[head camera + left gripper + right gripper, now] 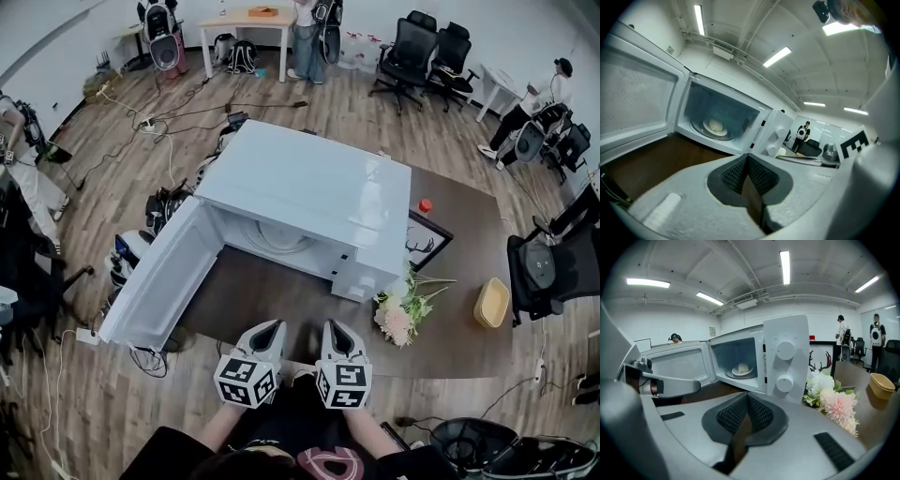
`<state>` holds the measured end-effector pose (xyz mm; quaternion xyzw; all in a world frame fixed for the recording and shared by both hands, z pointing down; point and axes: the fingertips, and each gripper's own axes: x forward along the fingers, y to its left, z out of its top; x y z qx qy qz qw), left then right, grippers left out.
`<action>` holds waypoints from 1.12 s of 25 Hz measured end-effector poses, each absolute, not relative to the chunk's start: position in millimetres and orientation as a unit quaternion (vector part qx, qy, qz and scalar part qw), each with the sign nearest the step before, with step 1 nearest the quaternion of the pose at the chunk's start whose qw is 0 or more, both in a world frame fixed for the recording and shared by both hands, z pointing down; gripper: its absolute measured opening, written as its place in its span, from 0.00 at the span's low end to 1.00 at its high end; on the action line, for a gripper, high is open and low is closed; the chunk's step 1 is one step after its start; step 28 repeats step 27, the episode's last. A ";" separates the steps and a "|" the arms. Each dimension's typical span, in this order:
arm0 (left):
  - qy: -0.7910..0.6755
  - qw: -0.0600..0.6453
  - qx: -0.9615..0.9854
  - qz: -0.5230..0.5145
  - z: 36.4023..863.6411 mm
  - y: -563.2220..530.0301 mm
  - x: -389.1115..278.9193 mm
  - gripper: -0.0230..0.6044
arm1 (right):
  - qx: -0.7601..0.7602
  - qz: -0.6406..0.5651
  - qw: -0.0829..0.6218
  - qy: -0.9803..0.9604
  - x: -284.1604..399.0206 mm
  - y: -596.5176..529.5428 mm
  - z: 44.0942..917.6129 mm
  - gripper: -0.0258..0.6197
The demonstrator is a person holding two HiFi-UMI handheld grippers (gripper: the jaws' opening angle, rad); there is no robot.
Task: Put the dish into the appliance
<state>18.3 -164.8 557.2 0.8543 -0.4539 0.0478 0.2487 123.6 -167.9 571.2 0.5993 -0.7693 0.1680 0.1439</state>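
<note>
The white microwave [309, 187] stands in the middle of the dark table [272, 295], its door [164, 272] swung wide open to the left. Inside, a white dish holding a pale round item [716, 126] rests on the turntable; the dish [740, 369] is also in the right gripper view. Both grippers hover side by side over the table's near edge, in front of the oven and apart from it. My left gripper [272, 325] [747, 157] is shut with nothing between its pads. My right gripper [335, 325] [747, 396] is shut and empty too.
A bunch of white and pink flowers [403, 309] lies right of the microwave's knob panel [785, 362]. Further right sits a yellow bowl [492, 302]. A framed deer picture [427, 239] and a small red object [425, 204] are behind. Chairs, cables and people surround the table.
</note>
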 end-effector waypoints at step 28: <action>-0.469 0.253 0.845 0.050 560.8 -169.0 10.0 0.05 | 0.568 0.156 0.127 -0.798 108.7 -182.0 562.3 0.05</action>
